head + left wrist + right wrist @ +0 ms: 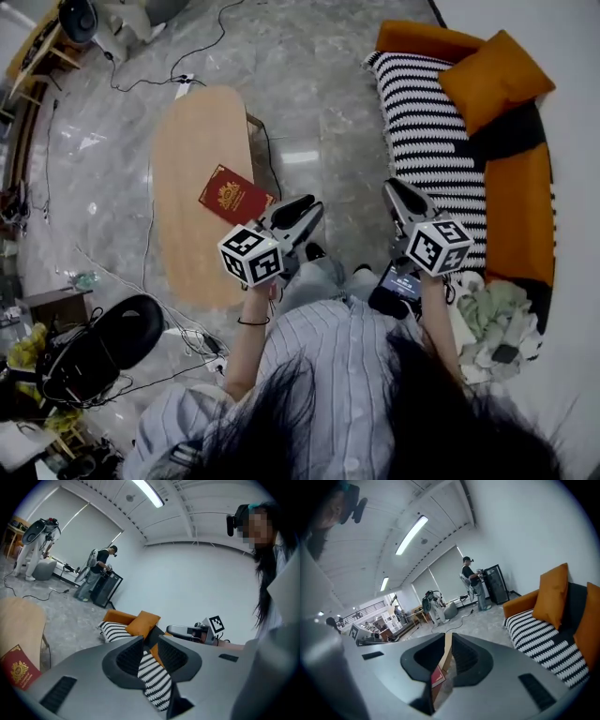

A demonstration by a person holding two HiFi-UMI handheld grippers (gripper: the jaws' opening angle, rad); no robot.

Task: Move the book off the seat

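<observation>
The red book (pixel 234 195) lies on the wooden coffee table (pixel 192 141), apart from the orange sofa (pixel 520 225). The left gripper (pixel 307 206) and right gripper (pixel 394 189) are closed and empty.

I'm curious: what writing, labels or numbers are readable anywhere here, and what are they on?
No text can be read as words.
Red book: gold print on the cover, too small and blurred to read.
Marker cubes: black-and-white square patterns only, no letters or numbers.
</observation>
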